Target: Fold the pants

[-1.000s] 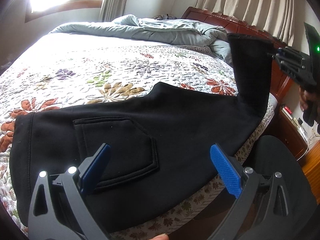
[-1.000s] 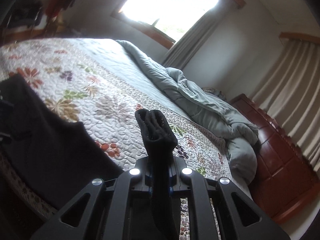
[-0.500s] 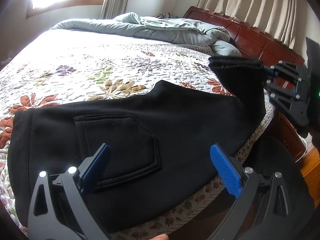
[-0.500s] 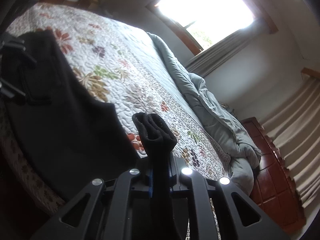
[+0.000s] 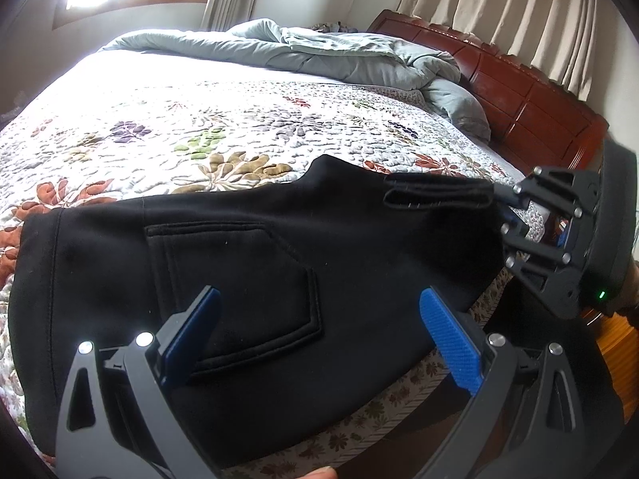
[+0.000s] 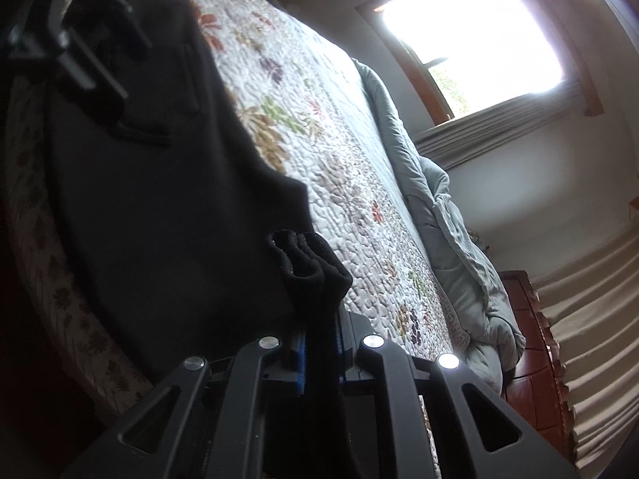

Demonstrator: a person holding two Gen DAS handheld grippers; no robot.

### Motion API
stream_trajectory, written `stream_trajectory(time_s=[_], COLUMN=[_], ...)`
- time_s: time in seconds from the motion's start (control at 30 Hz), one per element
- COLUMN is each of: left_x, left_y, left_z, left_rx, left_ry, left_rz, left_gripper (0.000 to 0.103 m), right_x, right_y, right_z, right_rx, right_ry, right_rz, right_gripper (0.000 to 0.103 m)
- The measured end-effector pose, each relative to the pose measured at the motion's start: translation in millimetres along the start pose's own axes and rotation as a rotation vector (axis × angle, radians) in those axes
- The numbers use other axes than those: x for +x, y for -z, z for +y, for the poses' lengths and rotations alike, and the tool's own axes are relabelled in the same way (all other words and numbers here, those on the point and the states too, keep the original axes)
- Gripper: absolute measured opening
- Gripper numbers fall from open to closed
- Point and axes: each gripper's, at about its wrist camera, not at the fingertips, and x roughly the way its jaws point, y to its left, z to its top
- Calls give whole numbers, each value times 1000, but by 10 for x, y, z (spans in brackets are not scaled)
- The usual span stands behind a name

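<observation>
Black pants (image 5: pixel 255 263) lie along the near edge of the bed, back pocket (image 5: pixel 235 283) up, waistband at the left. My left gripper (image 5: pixel 319 335) is open, its blue pads hovering just above the pocket area. My right gripper (image 6: pixel 319 343) is shut on the bunched leg cuffs (image 6: pixel 309 263) and holds them low over the pants; from the left wrist view it (image 5: pixel 503 207) sits at the right with the cuffs (image 5: pixel 435 197) pointing left. The pants also show in the right wrist view (image 6: pixel 159 183), with my left gripper (image 6: pixel 80 32) at top left.
A floral quilt (image 5: pixel 199 127) covers the bed. A grey-green duvet (image 5: pixel 319 52) is heaped at the far side by the red-brown wooden headboard (image 5: pixel 531 111). Curtains (image 5: pixel 499 4) hang behind it. A window (image 6: pixel 471 36) is bright. The bed edge (image 5: pixel 379 411) drops off near my grippers.
My right gripper has carried the leg cuffs down and leftward, from raised upright to low and level over the pants. My left gripper has stayed open in place.
</observation>
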Motion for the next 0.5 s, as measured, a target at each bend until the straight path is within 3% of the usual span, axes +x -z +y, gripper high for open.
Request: stream_trajectory(time_s=[0.5], left_x=[49], left_y=[3], left_z=[30], left_rx=[-3], left_ry=[2], left_rz=[16], left_gripper=[99], right_x=[78], right_y=[118], right_z=[352], right_rx=[-61], right_ry=[-61], right_rz=[28], right_gripper=[11])
